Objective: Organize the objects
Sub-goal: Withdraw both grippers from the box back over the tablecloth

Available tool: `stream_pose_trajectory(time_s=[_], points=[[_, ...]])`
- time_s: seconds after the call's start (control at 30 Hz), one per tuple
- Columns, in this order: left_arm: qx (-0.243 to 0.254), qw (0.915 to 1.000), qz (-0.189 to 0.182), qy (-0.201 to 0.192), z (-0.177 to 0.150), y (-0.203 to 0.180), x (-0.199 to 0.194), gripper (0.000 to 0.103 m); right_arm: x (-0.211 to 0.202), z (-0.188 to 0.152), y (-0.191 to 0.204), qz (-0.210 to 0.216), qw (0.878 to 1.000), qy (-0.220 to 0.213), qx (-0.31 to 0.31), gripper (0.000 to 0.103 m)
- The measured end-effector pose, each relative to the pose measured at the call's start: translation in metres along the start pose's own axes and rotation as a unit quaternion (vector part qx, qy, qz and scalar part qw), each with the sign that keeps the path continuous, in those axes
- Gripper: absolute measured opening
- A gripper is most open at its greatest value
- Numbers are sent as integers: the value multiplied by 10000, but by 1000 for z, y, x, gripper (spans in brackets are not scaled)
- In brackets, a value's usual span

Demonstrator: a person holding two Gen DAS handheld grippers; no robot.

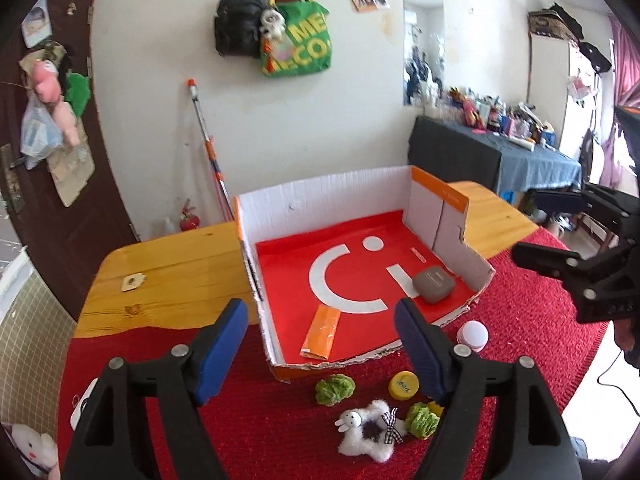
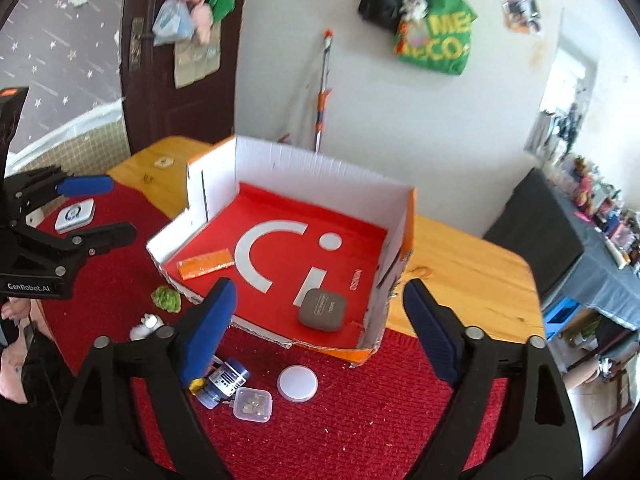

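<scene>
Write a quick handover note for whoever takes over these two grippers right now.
Left gripper: jaws open, nothing between them. Right gripper: same.
Done: orange packet and grey case lie in the cardboard box.
Left, all on the red mat in front of the box: two green fuzzy pieces, plush sheep, yellow cap, white round lid, clear small case, blue-capped bottle. A white square device sits further off, near the left gripper.
</scene>
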State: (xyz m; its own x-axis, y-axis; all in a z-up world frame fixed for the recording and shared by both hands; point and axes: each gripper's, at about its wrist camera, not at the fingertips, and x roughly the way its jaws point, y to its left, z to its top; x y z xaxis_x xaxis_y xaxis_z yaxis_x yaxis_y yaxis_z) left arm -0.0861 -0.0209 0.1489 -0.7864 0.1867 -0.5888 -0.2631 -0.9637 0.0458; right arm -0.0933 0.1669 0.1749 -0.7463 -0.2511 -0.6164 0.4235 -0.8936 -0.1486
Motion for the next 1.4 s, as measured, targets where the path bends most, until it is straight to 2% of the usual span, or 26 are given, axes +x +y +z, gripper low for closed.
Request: stream_pose_trajectory(time_s=[0.1,0.37,0.5,0.8,1.0,1.4], points=[[-147,9996,194,-157,-8,-1,-12,86,-17,-8,4,-37,9996,-249,116,95],[-751,9963,266,-308,-31,1,-31,94,-39,-33,18,-177,9978,-548,320,97],[-783,9954,355,-419,-43,-6,-41,99,-41,-46,22,-318,9964,-621,471,98],[-799,9926,716,-572,-73,-21,-51,103,-34,-75,22,-231,9911,-668,1127,99],[-797,9920,873,-442,-94,-27,-41,103,-28,-97,26,-513,9893,-669,1193,99],[-857,9925,867,16,-122,-35,-12,103,4,-131,32,-365,9886,-131,1451,99]])
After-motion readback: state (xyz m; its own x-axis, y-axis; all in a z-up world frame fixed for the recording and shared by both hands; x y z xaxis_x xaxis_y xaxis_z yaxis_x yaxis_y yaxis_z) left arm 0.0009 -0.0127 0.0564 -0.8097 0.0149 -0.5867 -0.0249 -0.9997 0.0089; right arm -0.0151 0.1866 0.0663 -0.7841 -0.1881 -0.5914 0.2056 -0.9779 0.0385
